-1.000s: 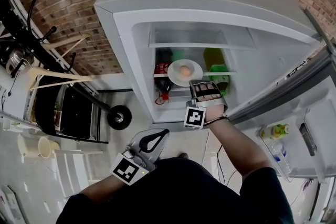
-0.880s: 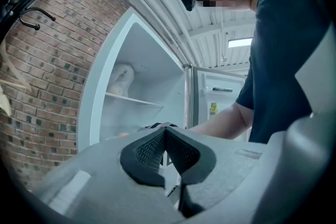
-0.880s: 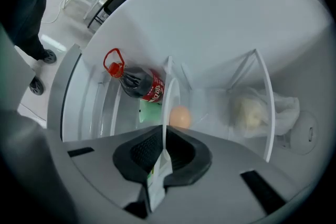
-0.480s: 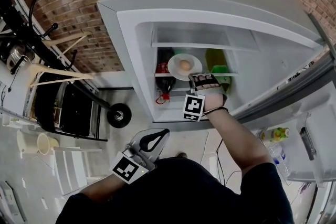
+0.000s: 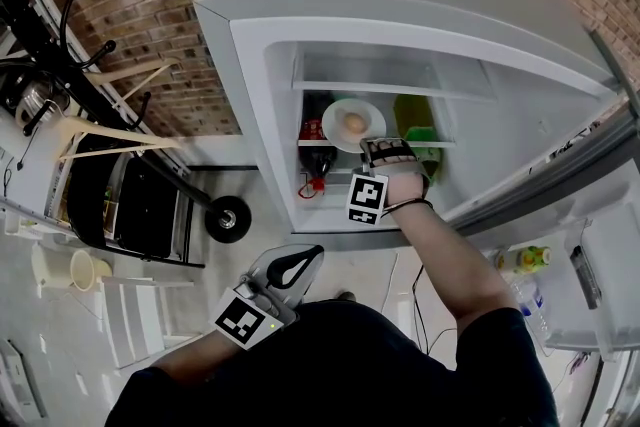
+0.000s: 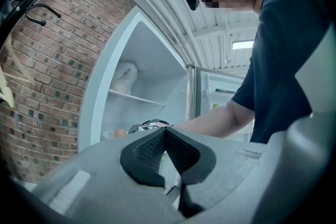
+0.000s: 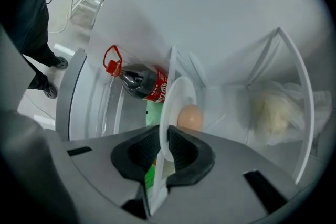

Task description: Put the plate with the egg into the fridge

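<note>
Inside fridge (image 5: 240, 45): right gripper (image 7: 164, 134), jaws just opening, narrowly spread, rim of plate (image 7: 177, 96) with egg (image 7: 190, 117) between them. Left gripper (image 6: 165, 132): pressed together, empty.

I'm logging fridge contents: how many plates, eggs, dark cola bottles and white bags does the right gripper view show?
Plate: 1
Egg: 1
Dark cola bottle: 1
White bag: 1
Total: 4

The plate's (image 7: 176, 93) lower rim disappears between the right gripper's (image 7: 164, 139) fingers (image 7: 185, 150).
</note>
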A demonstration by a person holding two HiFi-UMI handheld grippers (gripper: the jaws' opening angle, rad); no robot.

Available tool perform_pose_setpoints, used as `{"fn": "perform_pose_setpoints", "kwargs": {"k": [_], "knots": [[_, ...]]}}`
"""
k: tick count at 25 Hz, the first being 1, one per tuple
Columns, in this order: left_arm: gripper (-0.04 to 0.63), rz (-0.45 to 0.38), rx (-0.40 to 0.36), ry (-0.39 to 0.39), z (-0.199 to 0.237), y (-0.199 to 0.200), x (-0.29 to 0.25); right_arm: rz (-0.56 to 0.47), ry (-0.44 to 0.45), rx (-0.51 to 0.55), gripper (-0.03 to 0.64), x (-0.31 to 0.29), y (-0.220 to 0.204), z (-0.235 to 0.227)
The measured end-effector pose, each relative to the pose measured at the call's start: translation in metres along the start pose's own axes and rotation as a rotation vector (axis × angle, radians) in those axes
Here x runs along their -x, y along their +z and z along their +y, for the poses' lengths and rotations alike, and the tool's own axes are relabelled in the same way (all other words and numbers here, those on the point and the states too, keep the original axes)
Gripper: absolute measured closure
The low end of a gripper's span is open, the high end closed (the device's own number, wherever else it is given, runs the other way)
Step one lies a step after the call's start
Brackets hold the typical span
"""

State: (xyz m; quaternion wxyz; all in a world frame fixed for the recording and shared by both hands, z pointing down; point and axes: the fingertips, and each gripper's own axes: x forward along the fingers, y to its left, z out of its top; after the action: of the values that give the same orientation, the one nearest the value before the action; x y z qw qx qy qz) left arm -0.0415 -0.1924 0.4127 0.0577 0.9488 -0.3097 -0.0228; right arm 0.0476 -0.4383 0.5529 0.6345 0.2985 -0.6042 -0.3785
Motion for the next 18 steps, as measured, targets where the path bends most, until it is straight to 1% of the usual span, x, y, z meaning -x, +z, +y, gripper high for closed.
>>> {"fn": "perform_pose_setpoints", "kwargs": {"k": [4, 5, 6, 8, 13, 18], "knots": [[0.592, 0.0, -0.005, 0.001, -0.001, 0.0, 0.001, -0.01, -0.037, -0.009, 0.558, 0.0, 0.0, -0.002], [0.592, -0.002, -0.008, 0.002, -0.001, 0.001, 0.002, -0.015, -0.049, -0.013, 0.534, 0.001, 0.0, -0.002], [0.592, -0.004, -0.011, 0.002, -0.002, 0.002, 0.002, -0.018, -0.057, -0.019, 0.495, 0.003, -0.001, -0.003], [0.592, -0.005, -0.012, 0.004, -0.002, 0.003, 0.003, -0.022, -0.063, -0.036, 0.472, 0.009, -0.003, -0.001], [0.592, -0.008, -0.014, -0.002, -0.004, 0.004, 0.004, -0.039, -0.064, -0.084, 0.459, 0.037, -0.007, 0.009], [0.592, -0.017, -0.023, -0.022, -0.007, 0.007, 0.003, -0.105, -0.061, -0.2, 0.457, 0.08, 0.003, 0.011]]}}
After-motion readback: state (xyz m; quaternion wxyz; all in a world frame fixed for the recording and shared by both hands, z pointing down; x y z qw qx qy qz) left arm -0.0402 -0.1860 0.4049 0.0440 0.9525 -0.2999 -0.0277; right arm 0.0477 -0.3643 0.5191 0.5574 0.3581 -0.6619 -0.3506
